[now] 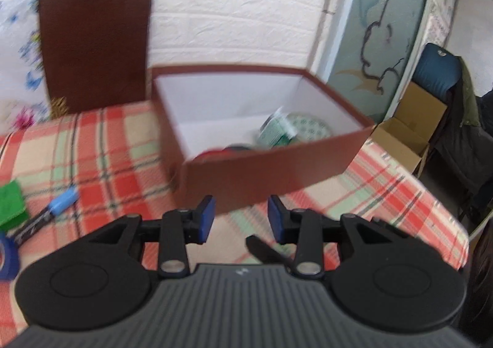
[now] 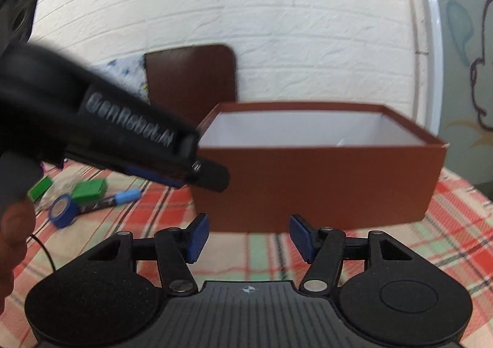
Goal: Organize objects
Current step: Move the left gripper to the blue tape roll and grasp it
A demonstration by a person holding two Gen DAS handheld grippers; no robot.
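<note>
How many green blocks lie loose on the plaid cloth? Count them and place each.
2. One green block lies beside the blue tape roll; a smaller green block sits left of it. Others may be hidden.

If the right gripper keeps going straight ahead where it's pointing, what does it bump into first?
Most likely the near brown wall of the open box. The right gripper is empty and aimed at that side, with only checked tablecloth between them, though how far is hard to judge.

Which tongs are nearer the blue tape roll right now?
Left. The left tongs hang just right of the blue tape roll and the marker. The right tongs sit farther right, facing the brown box.
</note>
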